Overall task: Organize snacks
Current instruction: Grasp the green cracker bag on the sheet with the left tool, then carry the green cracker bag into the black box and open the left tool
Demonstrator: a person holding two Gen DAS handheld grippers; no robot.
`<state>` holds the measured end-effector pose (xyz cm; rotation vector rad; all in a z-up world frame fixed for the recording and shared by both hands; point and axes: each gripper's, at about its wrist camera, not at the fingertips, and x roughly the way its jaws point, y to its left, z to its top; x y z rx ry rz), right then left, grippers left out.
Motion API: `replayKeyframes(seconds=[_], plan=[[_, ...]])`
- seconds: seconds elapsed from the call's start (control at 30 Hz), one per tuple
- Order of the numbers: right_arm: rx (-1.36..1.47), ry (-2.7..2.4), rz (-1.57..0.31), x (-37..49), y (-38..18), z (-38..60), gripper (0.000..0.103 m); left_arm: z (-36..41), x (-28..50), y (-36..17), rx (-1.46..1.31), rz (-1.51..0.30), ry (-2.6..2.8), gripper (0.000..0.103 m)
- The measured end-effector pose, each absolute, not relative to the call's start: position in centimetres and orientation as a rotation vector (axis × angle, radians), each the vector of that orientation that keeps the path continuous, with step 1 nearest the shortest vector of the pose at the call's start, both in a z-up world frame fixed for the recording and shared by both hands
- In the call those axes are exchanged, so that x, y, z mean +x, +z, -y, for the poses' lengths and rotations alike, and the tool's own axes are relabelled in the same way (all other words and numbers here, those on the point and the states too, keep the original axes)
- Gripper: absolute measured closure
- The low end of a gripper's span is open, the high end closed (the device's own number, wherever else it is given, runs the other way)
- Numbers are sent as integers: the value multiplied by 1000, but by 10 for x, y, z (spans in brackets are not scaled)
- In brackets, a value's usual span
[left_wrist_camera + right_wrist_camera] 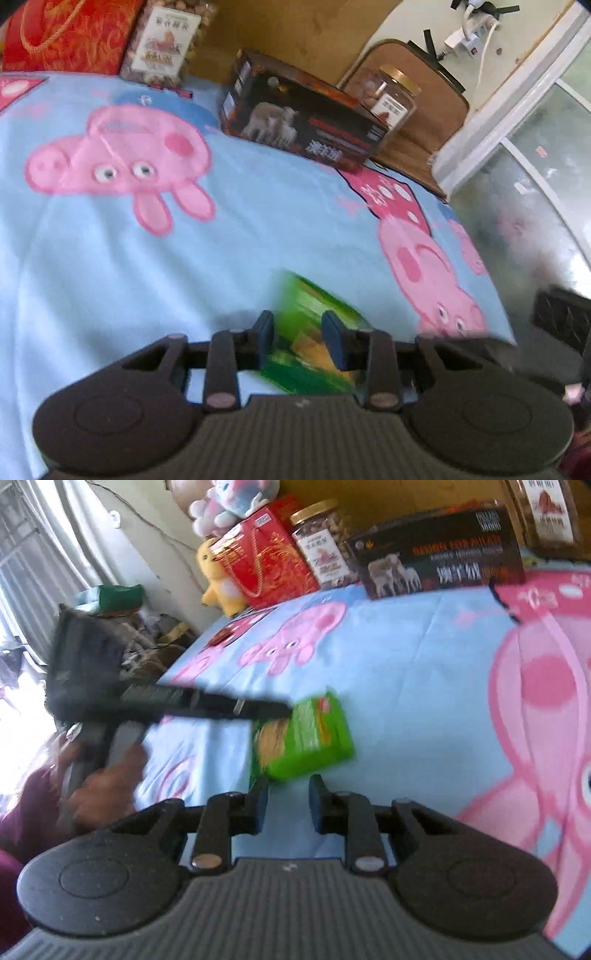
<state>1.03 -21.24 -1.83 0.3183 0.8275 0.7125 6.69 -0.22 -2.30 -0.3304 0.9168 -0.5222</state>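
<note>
A green snack box [306, 302] with crackers pictured on it lies on the blue pig-print cloth [258, 221] and is blurred in both views. My left gripper [298, 328] has a finger on each side of the box's near end, and the box spreads wider beneath them; no firm pinch shows. In the right wrist view the left gripper [286, 709] reaches in from the left to the upper left corner of the green box [310, 734]. My right gripper [288, 794] hovers just short of the box, narrowly open, with only cloth between its fingers.
At the back stand a dark box with sheep on it [303, 118], a gold-lidded glass jar [391, 99], a nut pack [166, 40] and a red gift bag [70, 33]. The table ends at the right, above the floor [517, 206]. A hand [107, 775] holds the left gripper's handle.
</note>
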Motion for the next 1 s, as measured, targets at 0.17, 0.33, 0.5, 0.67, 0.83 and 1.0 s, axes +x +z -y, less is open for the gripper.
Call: replayKeyframes(seconds=[0.17,0.33,0.5,0.67,0.83,1.0], plan=[[286,572,-739,32,-9,209,73,-4,57,-15,-355,-904,-541,66],[136,682,-695,2,-6,206,66,-5,61,-14,-366,-913,-537,66],[-111,691,-646,-19,-21,181,61,15,58,-21,-290,-917,-532,69],[-131,632,-576,-3,-14,181,74,18,75,9,-251,-836,-531,71],[-102,580,-451,35,24,194,74,29,120,55,-235,-705,-557,70],[-90,528,-383,109,54,202,74,49,190,84,-228,-615,-512,70]])
